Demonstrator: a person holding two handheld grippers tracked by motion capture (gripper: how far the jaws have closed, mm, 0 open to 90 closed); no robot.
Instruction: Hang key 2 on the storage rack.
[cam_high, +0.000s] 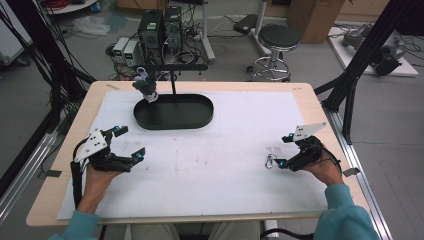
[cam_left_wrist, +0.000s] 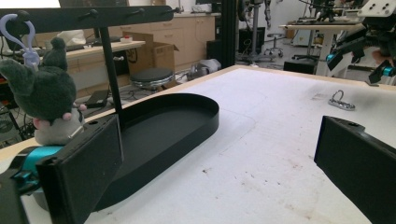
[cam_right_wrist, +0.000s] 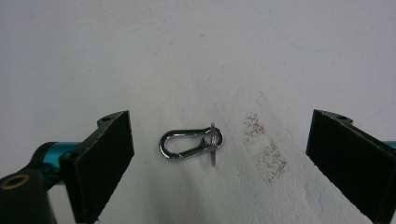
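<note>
Landmark: the black oval tray (cam_high: 173, 112) with its upright hanger stand (cam_high: 172, 67); every place below is given from this tray.

Clip: a small metal carabiner clip (cam_right_wrist: 191, 142) with a ring on one end lies flat on the white mat (cam_high: 210, 185), well apart from the tray, towards the person's right and nearer the table's front edge; it touches nothing but the mat.

Long axis: in the right gripper view the clip lies crosswise, its length running from one jaw towards the other, ring end nearer the right-hand jaw; the ring appears to stand on edge.

Right gripper (cam_high: 280, 150): jaws spread wide and empty, poised above the mat with the clip between them, somewhat closer to the left-hand jaw; neither jaw touches it.

Left gripper (cam_high: 130, 144): jaws likewise spread and empty, resting near the tray's front left end, well apart from the clip.

Nearer hand: the right one by far; the clip sits just at its jaw tips in the high view.

Plush toy (cam_high: 145, 86): a dark grey soft toy hangs from the stand at the tray's far left end by a pale loop.

Judgement: a grasp likely needs the right gripper lowered straight down, perhaps turned so the jaws meet the clip's long sides; thin metal lying flat may slip.
</note>
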